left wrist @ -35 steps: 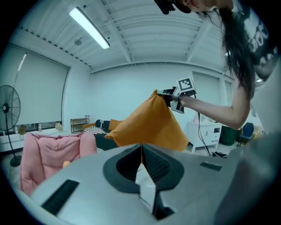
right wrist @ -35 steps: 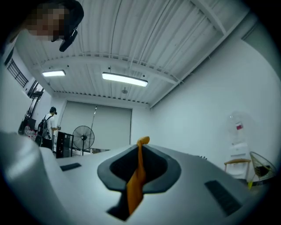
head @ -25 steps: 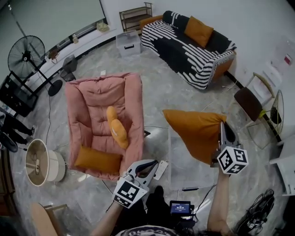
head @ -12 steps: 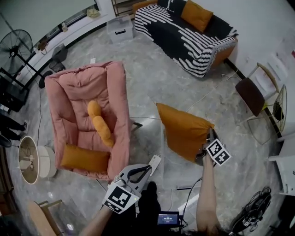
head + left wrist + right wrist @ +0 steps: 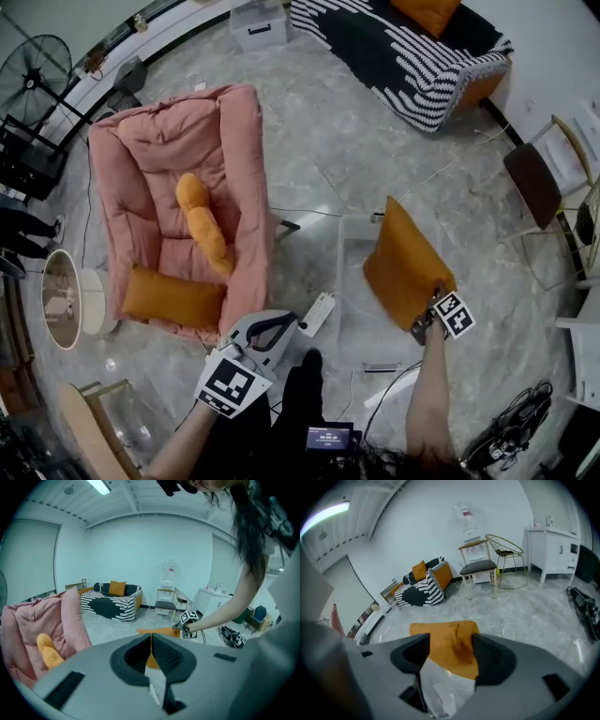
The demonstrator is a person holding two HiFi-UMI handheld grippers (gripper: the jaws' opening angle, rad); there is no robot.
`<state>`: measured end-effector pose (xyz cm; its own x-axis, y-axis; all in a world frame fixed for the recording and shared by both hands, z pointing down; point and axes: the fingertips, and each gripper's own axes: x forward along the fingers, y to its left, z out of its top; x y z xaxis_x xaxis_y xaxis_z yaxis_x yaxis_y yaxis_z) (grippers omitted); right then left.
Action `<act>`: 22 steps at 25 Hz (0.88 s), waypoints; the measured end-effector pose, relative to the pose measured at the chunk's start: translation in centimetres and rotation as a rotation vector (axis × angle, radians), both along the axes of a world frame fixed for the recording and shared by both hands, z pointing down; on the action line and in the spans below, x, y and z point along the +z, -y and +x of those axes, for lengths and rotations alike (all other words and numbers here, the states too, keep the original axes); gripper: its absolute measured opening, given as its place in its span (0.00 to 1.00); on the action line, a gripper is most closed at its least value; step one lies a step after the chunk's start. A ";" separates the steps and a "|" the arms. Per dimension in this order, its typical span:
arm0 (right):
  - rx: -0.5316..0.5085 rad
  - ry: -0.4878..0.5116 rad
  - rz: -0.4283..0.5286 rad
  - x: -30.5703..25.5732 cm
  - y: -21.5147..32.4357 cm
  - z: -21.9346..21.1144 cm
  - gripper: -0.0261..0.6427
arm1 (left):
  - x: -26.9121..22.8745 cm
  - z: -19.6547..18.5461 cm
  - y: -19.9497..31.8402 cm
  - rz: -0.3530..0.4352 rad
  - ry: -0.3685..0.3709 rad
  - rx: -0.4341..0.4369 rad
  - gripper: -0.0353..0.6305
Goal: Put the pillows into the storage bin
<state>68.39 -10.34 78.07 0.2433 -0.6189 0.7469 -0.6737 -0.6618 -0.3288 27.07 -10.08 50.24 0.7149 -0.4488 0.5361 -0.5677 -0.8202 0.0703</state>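
Orange pillow (image 5: 403, 267) on edge in clear storage bin (image 5: 354, 281), corner loose between right gripper (image 5: 427, 321) jaws, just been opening, wide now. Left gripper (image 5: 277, 328) closed, empty. One in, seemingly. Second pillow (image 5: 173, 298) on pink chair (image 5: 234, 141) unfetched

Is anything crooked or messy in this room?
The orange pillow stands crooked on one edge in the clear storage bin, not flat. The right gripper's jaws have just been opening, with the pillow's corner between them. A white power strip lies loose on the floor.
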 end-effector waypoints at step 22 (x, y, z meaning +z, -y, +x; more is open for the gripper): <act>-0.787 -0.099 0.323 -20.6 6.4 -25.9 0.43 | -6.7 -13.7 -3.4 0.129 -0.043 -0.238 0.08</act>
